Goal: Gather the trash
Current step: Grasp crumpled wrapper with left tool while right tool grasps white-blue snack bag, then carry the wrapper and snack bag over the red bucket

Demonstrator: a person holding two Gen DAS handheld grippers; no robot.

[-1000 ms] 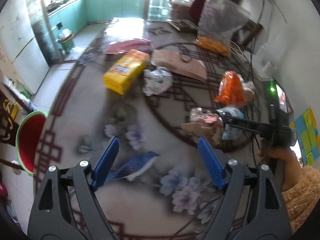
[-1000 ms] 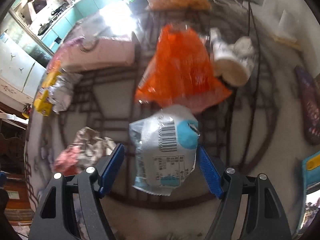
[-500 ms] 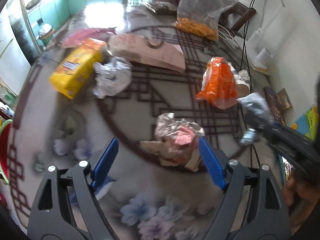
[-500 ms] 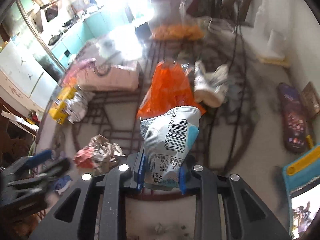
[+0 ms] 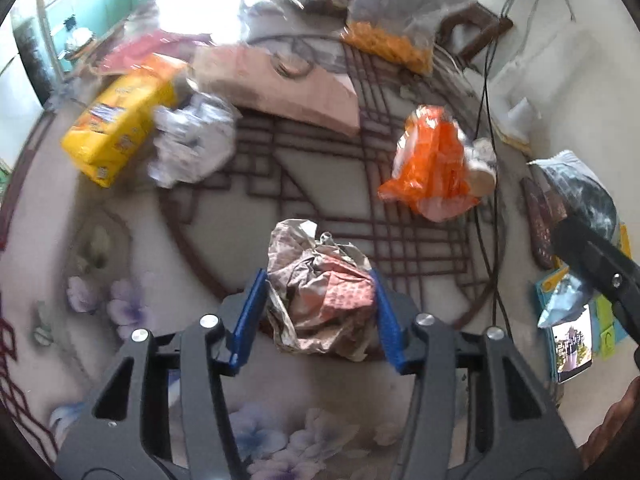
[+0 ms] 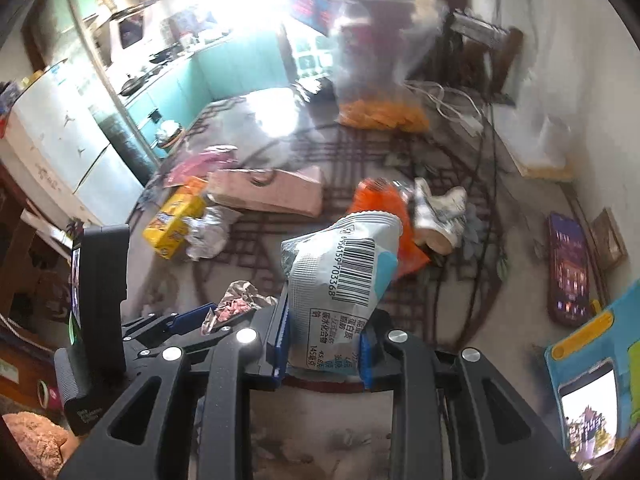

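Observation:
My left gripper (image 5: 318,316) is closed around a crumpled pink-and-brown wrapper (image 5: 320,296) on the round table; its blue pads touch both sides. My right gripper (image 6: 323,336) is shut on a silver-and-blue snack bag (image 6: 340,276) with a barcode, held above the table. That bag and the right gripper also show at the right edge of the left wrist view (image 5: 588,208). The left gripper with its wrapper (image 6: 236,304) shows at the lower left of the right wrist view. An orange bag (image 5: 432,164), a crumpled silver wrapper (image 5: 192,144) and a yellow packet (image 5: 116,124) lie on the table.
A pink box (image 5: 280,88) and a clear bag of orange snacks (image 5: 392,24) lie at the back. A white paper cup (image 6: 436,216) lies by the orange bag. A cable (image 5: 488,120), a dark phone (image 6: 568,268) and a blue tablet (image 6: 592,392) are at the right.
My left gripper has moved forward and closed its pads onto the crumpled wrapper. My right gripper shut on the silver bag and has lifted it up and back from the table.

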